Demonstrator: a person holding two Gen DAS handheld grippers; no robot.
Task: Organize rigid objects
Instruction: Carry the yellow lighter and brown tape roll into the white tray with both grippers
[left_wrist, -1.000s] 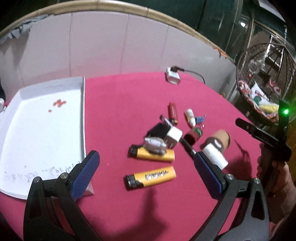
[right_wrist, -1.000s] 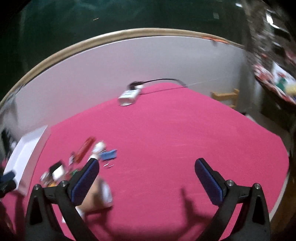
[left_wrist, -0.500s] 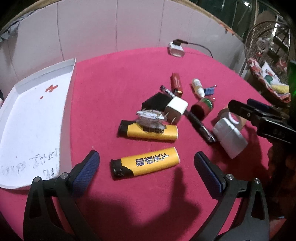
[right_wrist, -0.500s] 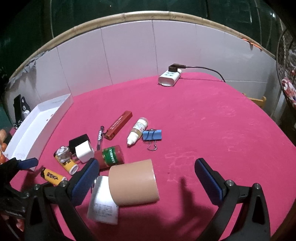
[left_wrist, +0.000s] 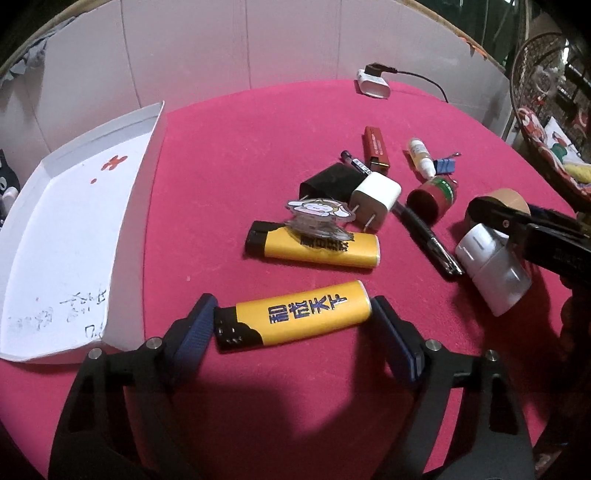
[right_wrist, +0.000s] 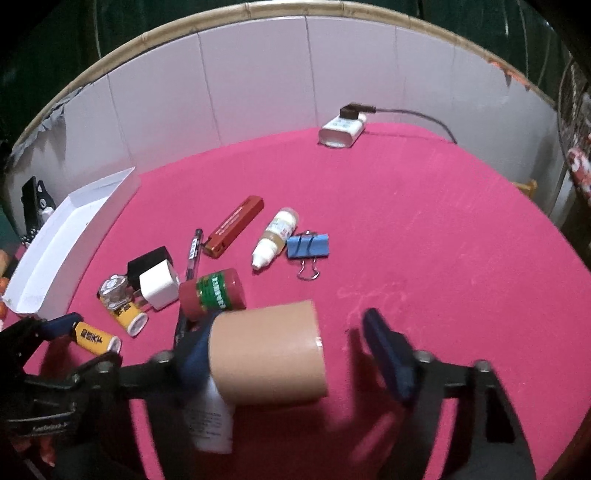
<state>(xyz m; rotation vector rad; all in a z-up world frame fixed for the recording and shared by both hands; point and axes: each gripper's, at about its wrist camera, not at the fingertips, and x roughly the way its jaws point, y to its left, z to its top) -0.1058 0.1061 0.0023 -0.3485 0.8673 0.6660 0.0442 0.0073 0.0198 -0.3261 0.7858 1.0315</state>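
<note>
A yellow lighter (left_wrist: 291, 317) lies crosswise on the red tablecloth. My left gripper (left_wrist: 293, 319) is closing on it, one blue pad against each end. The same lighter (right_wrist: 98, 339) shows at the lower left of the right wrist view. My right gripper (right_wrist: 284, 332) is also closing, with a tan tape roll (right_wrist: 269, 354) between its jaws. Its left finger (right_wrist: 192, 350) touches the roll, while the right finger (right_wrist: 384, 350) stands clear of it. A white bottle (right_wrist: 210, 417) lies under the roll.
An open white tray (left_wrist: 66, 240) sits at the left. In the pile are a second yellow lighter (left_wrist: 314, 247), a white plug (left_wrist: 375, 199), a pen (left_wrist: 424, 232), a red jar (left_wrist: 434, 195), a dropper bottle (right_wrist: 275, 236) and a blue clip (right_wrist: 308, 245). A white adapter (right_wrist: 341, 129) lies far back.
Both grippers came down toward the table and their jaws narrowed. The left ones now bracket the near lighter. The right ones have come around the tan roll.
</note>
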